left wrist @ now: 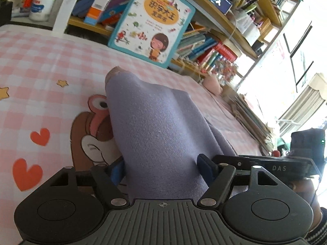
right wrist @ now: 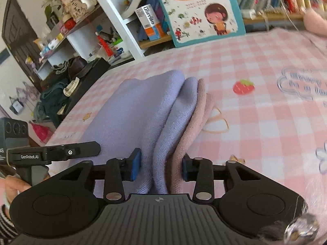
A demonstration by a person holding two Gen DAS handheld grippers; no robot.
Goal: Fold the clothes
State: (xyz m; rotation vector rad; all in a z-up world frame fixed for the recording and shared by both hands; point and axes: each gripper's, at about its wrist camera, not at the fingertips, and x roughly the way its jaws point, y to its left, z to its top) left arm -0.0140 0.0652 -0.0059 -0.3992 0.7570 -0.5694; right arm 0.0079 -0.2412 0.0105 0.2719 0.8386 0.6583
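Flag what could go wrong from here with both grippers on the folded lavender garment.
1. The right gripper pinches several stacked layers, lavender garment plus a pink layer; an inner layer could slip and spoil the fold.
2. The left gripper straddles a thick bunch of cloth; uneven pulling between the two could skew the edges.
3. The picture book leans close behind; a swung fold might knock it.

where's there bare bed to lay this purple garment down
Bare pink checked sheet lies right of the purple garment, around the strawberry print, and between the garment's far end and the picture book. It's crowded beyond the bed's left edge, by the shelves.
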